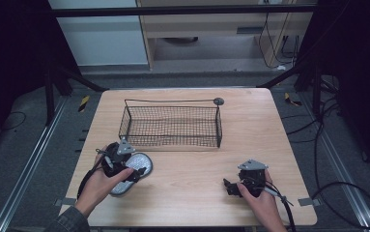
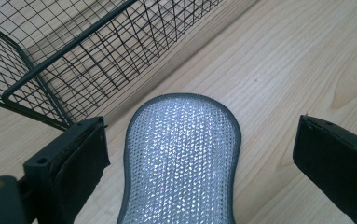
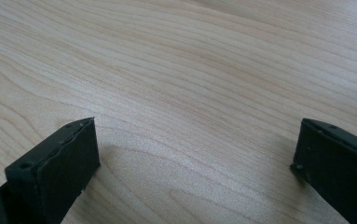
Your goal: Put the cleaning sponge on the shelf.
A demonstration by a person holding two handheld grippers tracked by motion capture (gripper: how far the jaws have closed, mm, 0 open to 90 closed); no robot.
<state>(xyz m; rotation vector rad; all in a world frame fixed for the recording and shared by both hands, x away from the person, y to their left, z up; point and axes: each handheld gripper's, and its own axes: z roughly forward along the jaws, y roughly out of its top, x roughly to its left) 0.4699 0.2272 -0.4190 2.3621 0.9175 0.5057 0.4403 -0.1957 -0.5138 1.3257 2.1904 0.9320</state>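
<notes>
Silvery mesh covers the scrubbing pad (image 2: 181,158), which lies flat on the tabletop (image 1: 197,169) just in front of the wire basket (image 1: 170,124), near that basket's left front corner. The left claw (image 1: 133,172) hovers right over the pad with its jaws spread wide, one on either side and neither touching it, so nothing is gripped yet. The likely step is picking the pad up, probably to put it into the basket.

To do that well, the claw should come down until both jaws sit level with the pad's thin edge, then close across its narrow width; a flat, floppy pad can slip out if only pinched at the top. Keeping the pad centred between the jaws should stop it from twisting.

The right claw (image 1: 232,187) rests apart on the right side of the tabletop, released and holding nothing, with bare wood between its jaws.

From above, the pad is half hidden under the hand, while the left gripper view shows its dark border and glittering weave plainly, with the basket corner close behind.
</notes>
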